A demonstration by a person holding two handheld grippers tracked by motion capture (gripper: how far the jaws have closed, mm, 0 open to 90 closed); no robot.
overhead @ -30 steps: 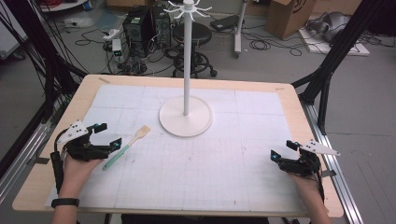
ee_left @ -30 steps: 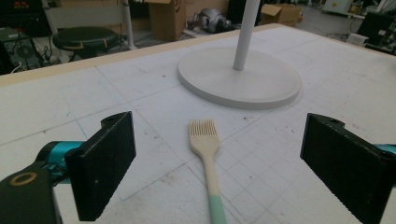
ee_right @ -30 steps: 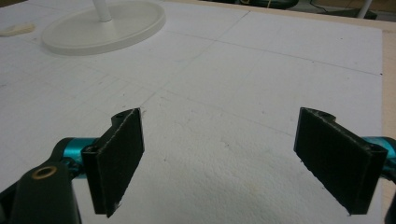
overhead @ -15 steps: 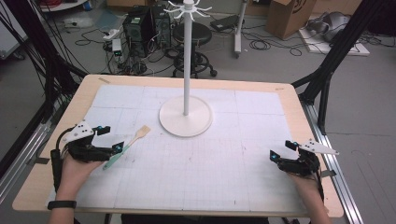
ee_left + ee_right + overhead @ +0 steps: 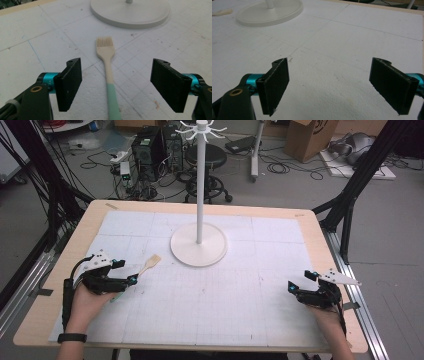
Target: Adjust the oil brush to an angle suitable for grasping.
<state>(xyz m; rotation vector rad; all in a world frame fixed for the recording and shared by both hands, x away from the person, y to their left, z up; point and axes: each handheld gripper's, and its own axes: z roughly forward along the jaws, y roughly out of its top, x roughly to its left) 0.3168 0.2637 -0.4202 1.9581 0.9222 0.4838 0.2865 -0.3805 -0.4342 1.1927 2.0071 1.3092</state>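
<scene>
A basting brush [image 5: 149,264] with a cream head and a mint-green handle lies flat on the white mat [image 5: 250,270], left of the stand's base. My left gripper [image 5: 128,282] sits low over the handle end. In the left gripper view the brush [image 5: 108,62] runs up between the two black jaws of the left gripper [image 5: 116,82]. The jaws have just been closing, but a gap remains on each side of the handle, so it is open. My right gripper [image 5: 294,288] rests at the table's right front, open, with bare mat in the right gripper [image 5: 329,82].
A white hanger stand [image 5: 200,185] rises from a round base [image 5: 199,251] at the mat's middle back; the base [image 5: 130,15] lies just beyond the brush head. The wooden table edge [image 5: 60,255] frames the mat. Cables, a stool and boxes sit on the floor behind.
My left gripper has edged slightly toward the brush, covering more of the green handle, and its jaws look narrower. The right gripper and the brush have stayed put.
</scene>
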